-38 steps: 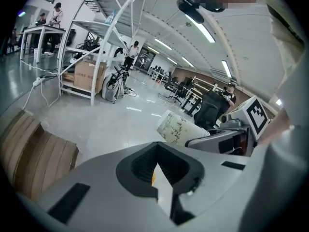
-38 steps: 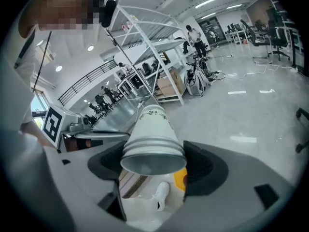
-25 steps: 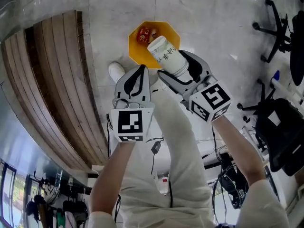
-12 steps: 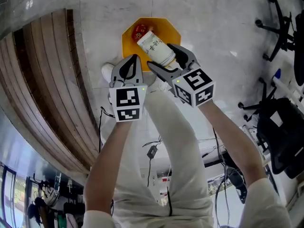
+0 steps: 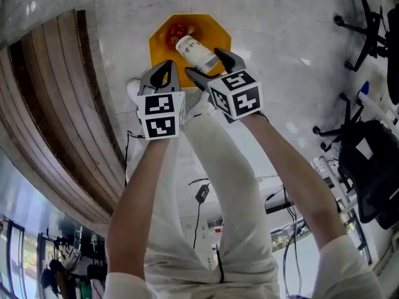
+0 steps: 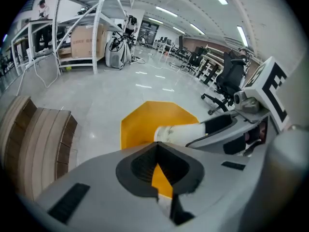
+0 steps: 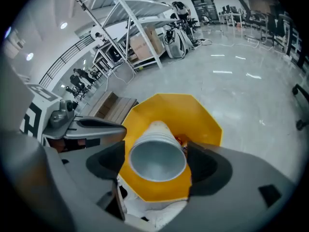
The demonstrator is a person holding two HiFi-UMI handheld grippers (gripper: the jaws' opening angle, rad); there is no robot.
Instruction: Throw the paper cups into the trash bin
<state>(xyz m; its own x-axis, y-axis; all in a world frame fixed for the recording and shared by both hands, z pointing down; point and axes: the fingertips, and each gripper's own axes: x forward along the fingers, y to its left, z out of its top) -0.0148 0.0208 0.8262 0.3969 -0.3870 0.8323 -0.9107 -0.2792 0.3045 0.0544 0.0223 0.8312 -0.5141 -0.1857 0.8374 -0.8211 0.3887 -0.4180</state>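
A yellow octagonal trash bin [image 5: 159, 33] stands on the pale floor, with something red [image 5: 174, 35] inside it. My right gripper [image 5: 206, 64] is shut on a white paper cup [image 5: 194, 53] that hangs tilted over the bin's opening. In the right gripper view the cup [image 7: 155, 129] sits between the jaws with its open mouth toward the camera and the bin [image 7: 193, 115] behind it. My left gripper [image 5: 163, 67] is shut and empty, just left of the cup at the bin's near edge. In the left gripper view the cup [image 6: 181, 133] lies across the bin [image 6: 145, 120].
A wooden slatted bench [image 5: 56, 104] runs along the left. Office chairs [image 5: 368, 30] stand at the right. The person's white-trousered legs [image 5: 218, 167] and a white shoe [image 5: 133, 91] are below the grippers, with cables on the floor behind.
Both grippers have moved forward toward the bin. The cup, still held by the right gripper, has gone from the bin's near rim to over its opening.
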